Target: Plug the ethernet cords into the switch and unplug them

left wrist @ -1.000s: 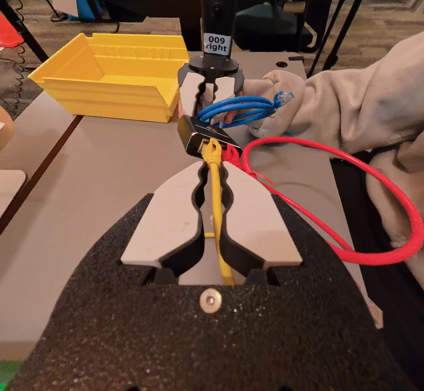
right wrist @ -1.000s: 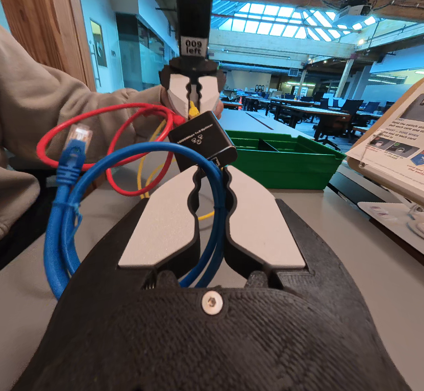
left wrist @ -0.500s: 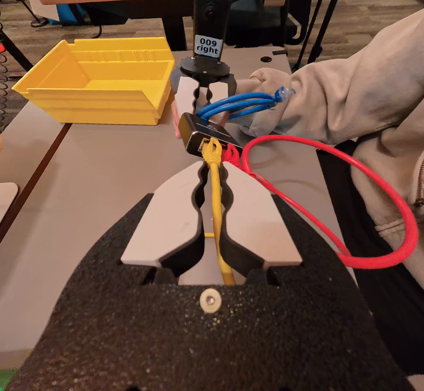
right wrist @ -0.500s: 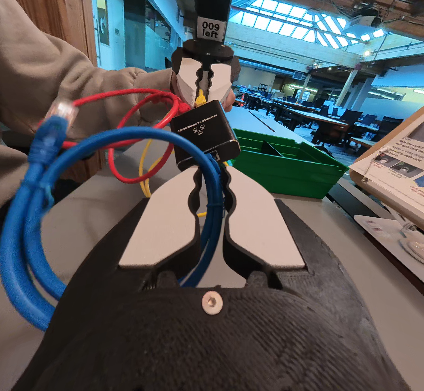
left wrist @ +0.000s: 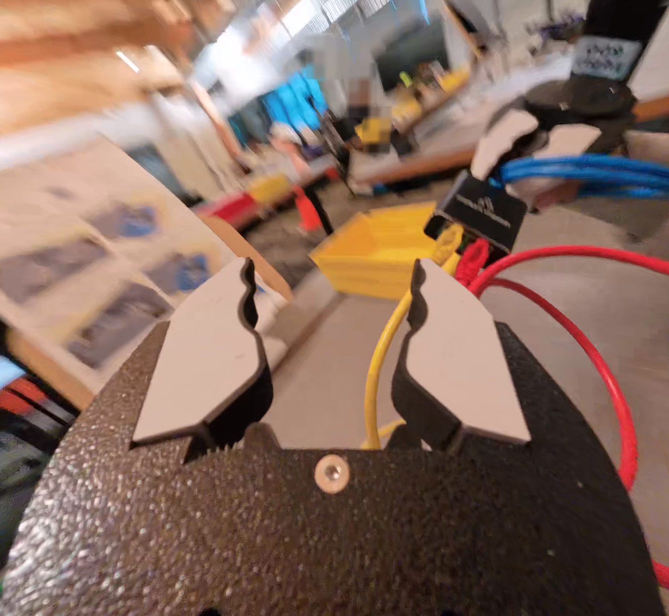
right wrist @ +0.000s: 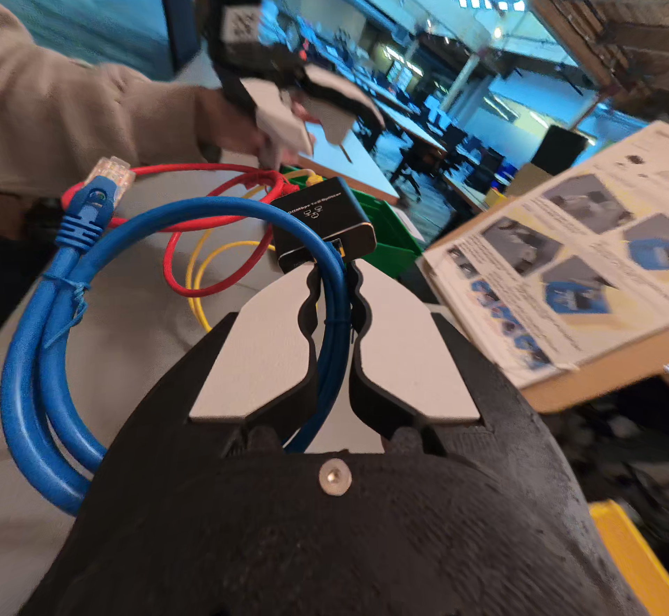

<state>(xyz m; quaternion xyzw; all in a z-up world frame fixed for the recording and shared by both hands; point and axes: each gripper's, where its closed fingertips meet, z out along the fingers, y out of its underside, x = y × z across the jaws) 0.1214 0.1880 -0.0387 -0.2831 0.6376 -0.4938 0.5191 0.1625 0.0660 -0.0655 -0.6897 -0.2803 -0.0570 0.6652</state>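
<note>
The black switch [right wrist: 322,218] hangs at the tip of my right gripper [right wrist: 333,273], which is shut on the blue cord [right wrist: 335,327] just behind its plugged end. The blue cord's loop and free plug [right wrist: 105,179] hang to the left. The yellow plug [left wrist: 447,240] and red plug [left wrist: 474,255] sit in the switch's [left wrist: 478,211] other side. My left gripper [left wrist: 333,273] is open; the yellow cord [left wrist: 380,345] runs loose along its right finger. The red cord [left wrist: 579,327] loops to the right. The left gripper also shows in the right wrist view [right wrist: 311,117], apart from the switch.
A yellow bin [left wrist: 376,255] stands on the grey table [left wrist: 325,363] behind the switch. A green bin [right wrist: 383,233] lies beyond it in the right wrist view. A tilted board with picture sheets [right wrist: 561,273] stands to the right. A person's sleeve [right wrist: 90,110] is on the left.
My left gripper has opened, let go of the yellow cord and swung away from the switch. Both views have tilted and blurred. My right gripper still holds the blue cord.
</note>
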